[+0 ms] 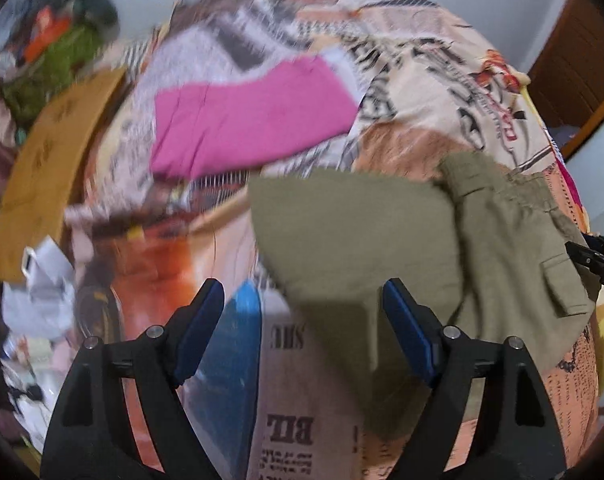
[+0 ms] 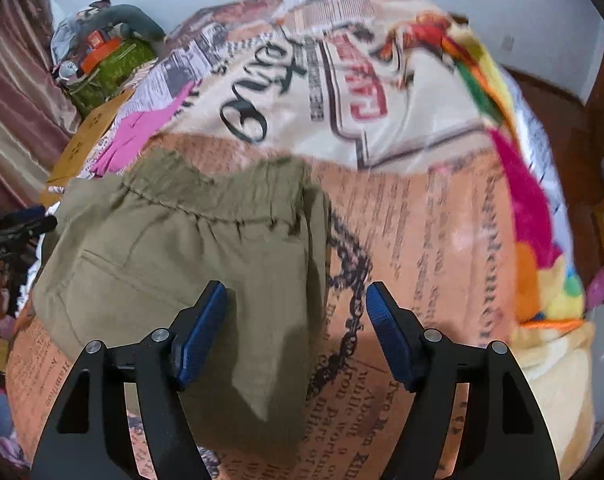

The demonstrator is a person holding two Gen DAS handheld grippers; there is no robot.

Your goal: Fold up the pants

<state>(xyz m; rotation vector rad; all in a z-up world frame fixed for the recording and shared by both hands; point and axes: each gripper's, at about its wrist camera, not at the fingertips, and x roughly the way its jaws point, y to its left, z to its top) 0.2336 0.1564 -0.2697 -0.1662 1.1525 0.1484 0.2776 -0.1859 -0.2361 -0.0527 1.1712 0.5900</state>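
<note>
Olive-green pants (image 1: pixel 382 240) lie folded on a printed bedspread (image 1: pixel 402 92). In the left wrist view the pants spread from the centre to the right, with a flap pocket at the right edge. My left gripper (image 1: pixel 304 320) is open, and a folded corner of the pants lies between its blue pads. In the right wrist view the pants (image 2: pixel 182 248) show their gathered waistband at the top. My right gripper (image 2: pixel 296 320) is open over the pants' right edge and holds nothing. The right gripper's tip also shows at the right edge of the left wrist view (image 1: pixel 594 260).
A pink garment (image 1: pixel 254 116) lies on the bedspread beyond the pants. A brown cardboard box (image 1: pixel 50 168) and a pile of bags (image 2: pixel 102 56) stand at the left. A colourful plush blanket (image 2: pixel 522 200) lies at the right. A blue object (image 1: pixel 230 352) lies near the left gripper.
</note>
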